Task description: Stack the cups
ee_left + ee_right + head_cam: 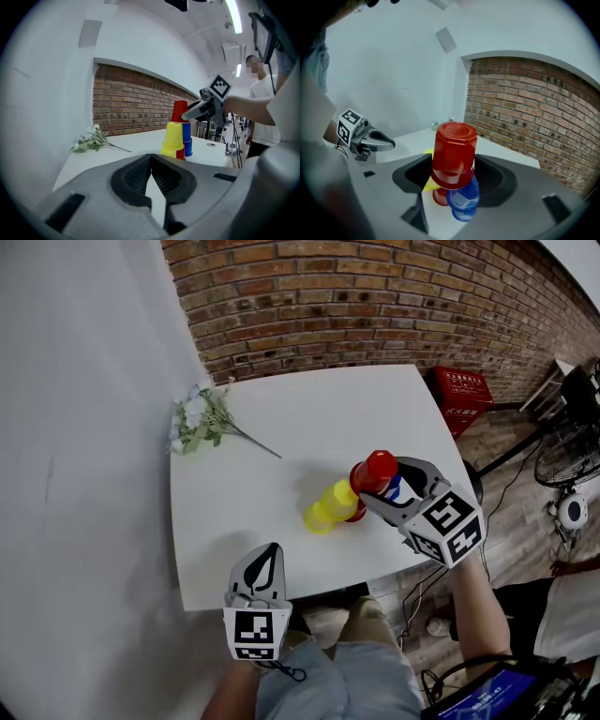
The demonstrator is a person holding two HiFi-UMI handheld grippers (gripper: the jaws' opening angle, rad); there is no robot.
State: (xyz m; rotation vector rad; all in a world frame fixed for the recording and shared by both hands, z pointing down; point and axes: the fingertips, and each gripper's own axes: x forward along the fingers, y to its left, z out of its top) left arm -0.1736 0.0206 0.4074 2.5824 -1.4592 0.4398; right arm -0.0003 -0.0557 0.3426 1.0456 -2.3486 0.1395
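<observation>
Red brick wall (375, 296) fills the top of the head view and a plain white wall (75, 427) the left. A white square desk (281, 549) sits in the corner between them.

Little writing can be made out. A red crate (461, 390) on the floor at upper right carries white print too small to read. Each gripper's cube shows only black-and-white square markers.

The cups stand in one pile on the desk's right half, nearer its right edge than its left. Yellow cups (330, 507) are nested upside down on the left, blue cups (395, 489) are just beside them, and a lower red cup (357, 515) stands at their foot. A top red cup (375, 468) sits upside down on the pile.

The right gripper (381, 477) stands wide, with the top red cup between its pads. The left gripper (271, 549), at the desk's near edge in the lower left, is closed and empty. Bare desk lies open between the cups and the flowers (199, 423) at the far left corner.

Only the left gripper view shows a person (265, 112) in a white shirt at right and ceiling light strips (233, 16). Only the head view shows a fan (570, 460) at the right edge.
</observation>
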